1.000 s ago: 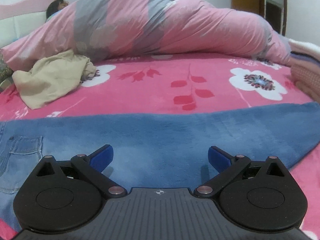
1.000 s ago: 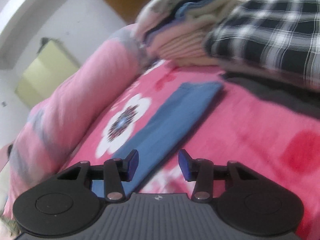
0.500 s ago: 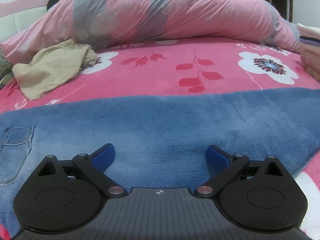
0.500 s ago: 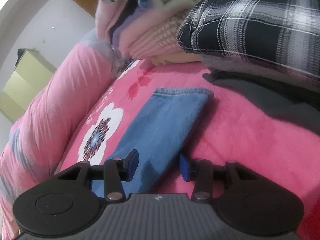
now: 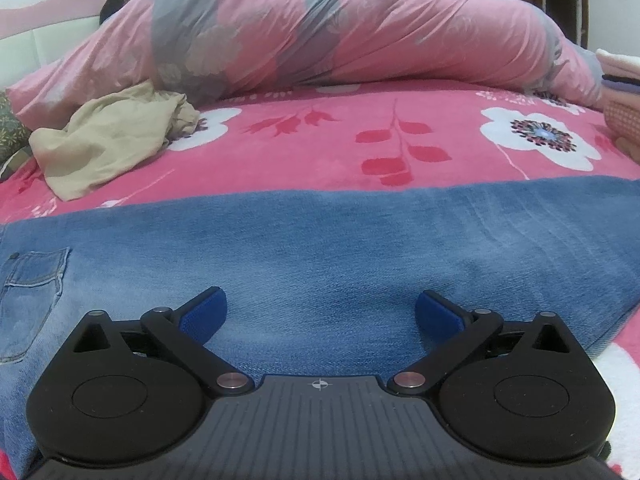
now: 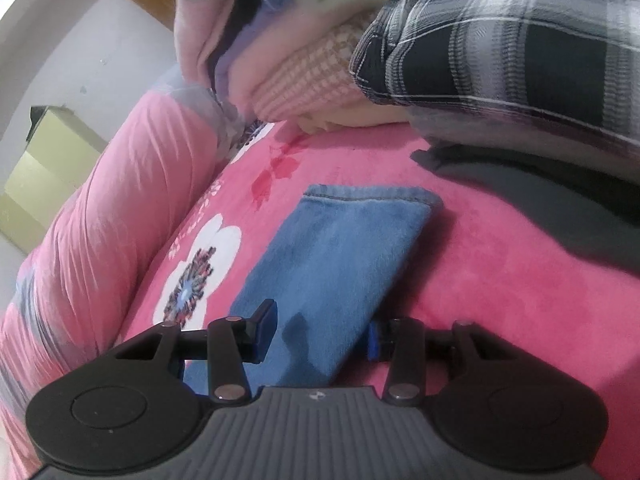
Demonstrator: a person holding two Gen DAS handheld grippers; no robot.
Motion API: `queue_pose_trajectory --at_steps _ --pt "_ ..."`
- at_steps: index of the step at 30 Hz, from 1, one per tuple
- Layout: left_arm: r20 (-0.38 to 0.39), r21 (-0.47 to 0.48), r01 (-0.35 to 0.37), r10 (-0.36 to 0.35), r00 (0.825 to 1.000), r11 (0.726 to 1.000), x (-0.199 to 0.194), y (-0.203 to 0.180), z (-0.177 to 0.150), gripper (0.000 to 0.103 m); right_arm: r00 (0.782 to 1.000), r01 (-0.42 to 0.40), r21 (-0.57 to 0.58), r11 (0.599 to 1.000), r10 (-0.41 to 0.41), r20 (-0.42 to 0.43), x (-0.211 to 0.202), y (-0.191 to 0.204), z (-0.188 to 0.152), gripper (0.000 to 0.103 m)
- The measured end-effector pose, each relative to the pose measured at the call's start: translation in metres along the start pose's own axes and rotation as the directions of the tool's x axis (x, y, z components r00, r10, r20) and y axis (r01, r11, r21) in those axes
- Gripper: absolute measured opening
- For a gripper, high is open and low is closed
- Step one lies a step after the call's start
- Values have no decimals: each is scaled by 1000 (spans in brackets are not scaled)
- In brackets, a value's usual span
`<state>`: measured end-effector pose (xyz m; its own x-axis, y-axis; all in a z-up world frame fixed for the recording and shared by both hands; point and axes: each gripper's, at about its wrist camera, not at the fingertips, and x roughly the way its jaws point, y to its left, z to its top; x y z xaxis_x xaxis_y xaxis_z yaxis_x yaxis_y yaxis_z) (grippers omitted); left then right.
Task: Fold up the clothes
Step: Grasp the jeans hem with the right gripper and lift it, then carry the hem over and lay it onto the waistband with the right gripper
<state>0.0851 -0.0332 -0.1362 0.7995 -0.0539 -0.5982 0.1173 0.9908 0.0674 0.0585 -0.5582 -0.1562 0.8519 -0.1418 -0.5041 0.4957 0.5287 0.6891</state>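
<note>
Right claw (image 6: pixel 322 330) sits low over the leg end of the jeans (image 6: pixel 340 264), its jaws partly apart with the denim's near edge running between them; neither pad visibly presses the cloth, so I read it as not yet gripping. Those jaws have just been opening a little. Left claw (image 5: pixel 319 312) hangs wide apart above the middle of the jeans (image 5: pixel 320 248), which lie flat across the pink flowered bed (image 5: pixel 320 148), back pocket to the left, hem out to the right.

Risks, as I judge them: the right claw straddles only one side edge of the leg, so closing there may catch a single layer and drag the leg askew instead of lifting it cleanly. Thick denim could also slip from a shallow bite. A stack of folded clothes (image 6: pixel 320 60) and a plaid garment (image 6: pixel 520 52) stand close behind the hem, and a sweeping fold could knock into them. The left claw has nothing to pin, so the waist may slide on the plush blanket.

Compared with a second ago, the right-hand view has come closer and lower to the hem, which now fills the space ahead of the jaws. The left-hand view has barely changed, only edging nearer the denim.
</note>
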Motion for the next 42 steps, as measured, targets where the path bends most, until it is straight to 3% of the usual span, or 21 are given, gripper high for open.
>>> queue_pose_trajectory --at_steps 7,9,11,12,21,23,25,30,36,42 --pt "8 -2 0 0 1000 1000 0 0 -1 103 998 -38 -22 999 39 54 10 5 -2 53" --pt "9 -1 -1 1 1000 1000 0 0 -1 103 994 -70 -5 998 70 84 6 -2 -4 44" --pt "10 -1 -2 2 1000 1000 0 0 -1 103 991 -97 50 994 92 99 5 -13 -4 20" --pt "10 0 -3 3 1000 1000 0 0 -1 103 990 -112 81 990 104 97 6 -18 -3 15" --pt "15 -1 -5 5 1000 1000 -1 -1 -2 103 984 -150 74 986 142 108 7 -20 -4 8" --pt "17 -1 -5 5 1000 1000 -1 -1 -2 103 969 -197 31 980 190 157 0 -16 -7 6" --pt "17 0 -6 6 1000 1000 -1 -1 -2 103 943 -246 -82 966 258 211 -11 -1 -13 6" --pt "16 -1 -6 6 1000 1000 0 -2 -2 103 918 -229 -360 904 324 229 -30 45 -31 5" --pt "11 -9 3 -3 1000 1000 0 0 -2 103 899 -264 -409 873 377 223 -55 81 -43 5" --pt "8 -21 18 -18 1000 1000 1 2 -3 103 871 -355 -478 803 471 143 -82 142 -57 5"
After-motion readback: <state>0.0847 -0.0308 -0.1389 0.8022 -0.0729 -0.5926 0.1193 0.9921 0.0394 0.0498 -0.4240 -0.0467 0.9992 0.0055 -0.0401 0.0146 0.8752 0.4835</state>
